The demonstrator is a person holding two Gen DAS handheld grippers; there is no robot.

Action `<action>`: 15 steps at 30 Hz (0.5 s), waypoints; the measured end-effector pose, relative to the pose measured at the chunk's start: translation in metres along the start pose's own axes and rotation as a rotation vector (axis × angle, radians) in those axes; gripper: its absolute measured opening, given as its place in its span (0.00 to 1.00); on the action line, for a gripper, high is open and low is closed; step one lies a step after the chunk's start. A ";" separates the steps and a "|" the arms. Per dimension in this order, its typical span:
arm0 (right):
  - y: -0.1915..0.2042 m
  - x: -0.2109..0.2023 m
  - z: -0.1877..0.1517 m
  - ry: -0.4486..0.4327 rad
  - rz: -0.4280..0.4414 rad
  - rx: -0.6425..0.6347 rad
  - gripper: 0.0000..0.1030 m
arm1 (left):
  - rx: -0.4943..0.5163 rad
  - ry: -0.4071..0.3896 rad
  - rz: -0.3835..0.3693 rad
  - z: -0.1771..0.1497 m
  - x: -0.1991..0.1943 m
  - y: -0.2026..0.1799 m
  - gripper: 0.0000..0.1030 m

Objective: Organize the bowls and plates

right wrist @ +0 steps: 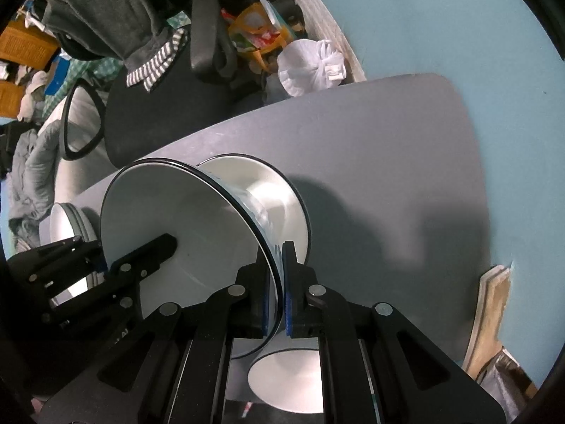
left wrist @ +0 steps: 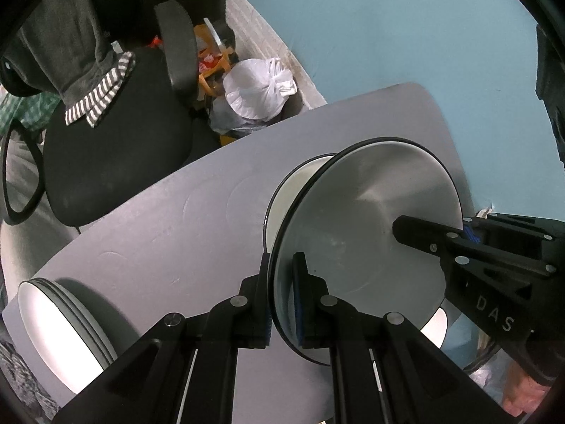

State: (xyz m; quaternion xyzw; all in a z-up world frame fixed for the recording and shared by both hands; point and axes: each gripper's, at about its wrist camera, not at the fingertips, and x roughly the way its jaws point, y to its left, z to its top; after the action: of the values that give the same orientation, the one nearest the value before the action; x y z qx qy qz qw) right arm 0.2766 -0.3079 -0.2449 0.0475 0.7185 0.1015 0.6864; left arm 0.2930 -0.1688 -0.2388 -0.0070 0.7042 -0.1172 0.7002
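Observation:
A white bowl with a thin black rim (left wrist: 360,219) is held above the grey table (left wrist: 169,219). My left gripper (left wrist: 282,300) is shut on the bowl's near rim. My right gripper (right wrist: 279,289) is shut on the opposite rim of the same bowl (right wrist: 169,212); it also shows at the right of the left wrist view (left wrist: 445,233). A second white bowl (right wrist: 268,198) sits right behind and under the held one. A stack of white plates (left wrist: 60,321) lies at the table's left end, also visible in the right wrist view (right wrist: 67,219).
A black office chair (left wrist: 116,152) with grey clothes draped on it stands past the table's far edge. A white plastic bag (left wrist: 257,88) and clutter lie on the floor by the blue wall. A wooden board (right wrist: 494,304) leans at the table's right.

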 end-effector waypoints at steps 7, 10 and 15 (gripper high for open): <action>-0.001 0.008 0.003 0.024 0.009 -0.013 0.06 | 0.000 0.022 0.029 0.004 0.006 -0.002 0.10; -0.001 0.010 0.005 0.030 0.011 -0.017 0.06 | 0.006 0.031 0.039 0.006 0.008 -0.002 0.10; -0.001 0.014 0.006 0.043 0.001 -0.026 0.06 | 0.014 0.062 0.065 0.008 0.015 -0.004 0.10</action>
State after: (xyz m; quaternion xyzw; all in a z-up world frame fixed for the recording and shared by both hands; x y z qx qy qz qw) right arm 0.2823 -0.3057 -0.2590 0.0368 0.7316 0.1119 0.6715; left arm 0.3005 -0.1767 -0.2533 0.0244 0.7247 -0.0993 0.6814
